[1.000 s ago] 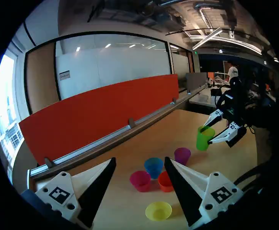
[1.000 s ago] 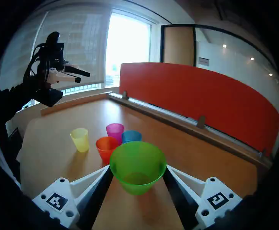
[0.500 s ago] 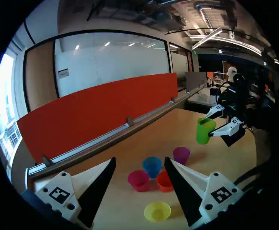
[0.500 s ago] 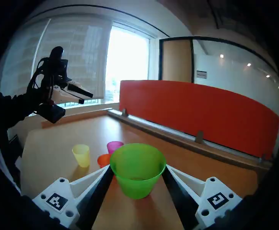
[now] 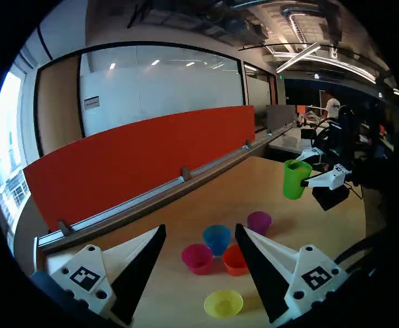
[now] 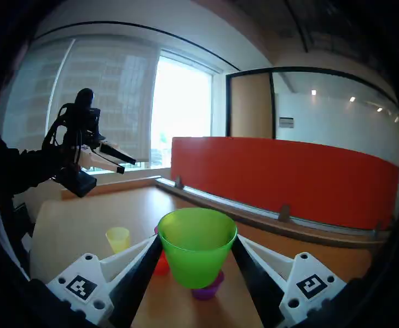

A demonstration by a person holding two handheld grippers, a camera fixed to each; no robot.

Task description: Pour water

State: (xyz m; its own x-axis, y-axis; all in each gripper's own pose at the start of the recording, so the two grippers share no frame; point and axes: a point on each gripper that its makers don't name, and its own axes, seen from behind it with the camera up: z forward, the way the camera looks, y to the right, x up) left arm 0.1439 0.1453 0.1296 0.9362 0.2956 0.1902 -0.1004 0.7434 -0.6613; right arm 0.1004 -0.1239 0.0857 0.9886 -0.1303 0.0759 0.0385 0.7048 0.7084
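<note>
Green plastic cup (image 6: 197, 249), upright, is clamped between both fingers of our right gripper (image 6: 197, 239), raised above the wooden table (image 5: 221, 197); we see it at two o'clock in the left gripper view. Our left gripper (image 5: 200, 227) stands apart, empty, with the blue (image 5: 217, 239), pink (image 5: 197, 258), orange (image 5: 235, 259), purple (image 5: 259, 222) and yellow (image 5: 223, 303) plastic cups at six o'clock.

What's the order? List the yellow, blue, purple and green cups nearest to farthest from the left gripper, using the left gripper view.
1. Yellow cup, bottom centre, nearest.
2. Blue cup, mid-table.
3. Purple cup, right and farther back.
4. Green cup, far right, raised in the right gripper.
</note>
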